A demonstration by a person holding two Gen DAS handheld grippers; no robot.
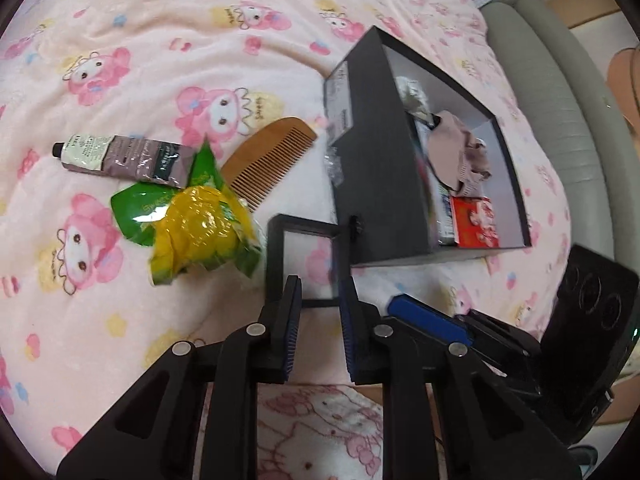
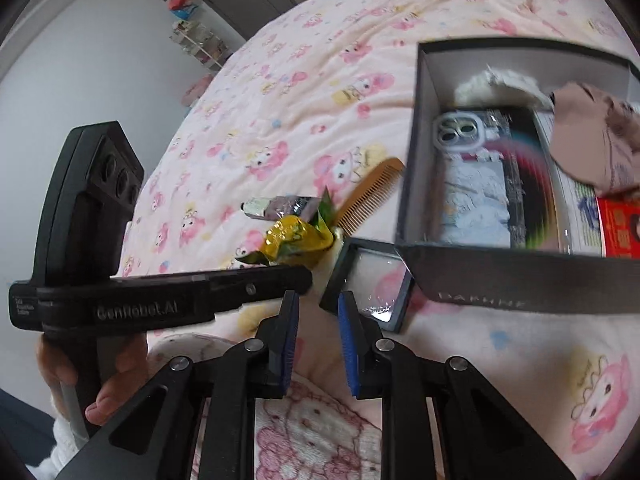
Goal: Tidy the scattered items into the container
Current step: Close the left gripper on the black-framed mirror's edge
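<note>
A dark grey box [image 1: 372, 168] [image 2: 500, 280] lies on the pink blanket and holds a beige cloth [image 1: 460, 152], a red packet [image 1: 476, 224], a phone case [image 2: 460, 132] and other items. Loose on the blanket are a yellow-green snack bag [image 1: 196, 228] [image 2: 296, 240], a wooden comb [image 1: 268, 156] [image 2: 372, 192], a tube [image 1: 120, 156] [image 2: 280, 206] and a small black-framed clear case [image 1: 304, 256] [image 2: 368, 284]. My left gripper [image 1: 320, 292] is open and empty just before the clear case. My right gripper [image 2: 318, 304] is open and empty beside the same case.
The pink cartoon blanket [image 1: 160, 60] covers the bed. A grey padded bed edge [image 1: 560, 100] runs at the right. In the right wrist view the left gripper's body [image 2: 160, 292] crosses the left side, and a shelf [image 2: 196, 36] stands by the far wall.
</note>
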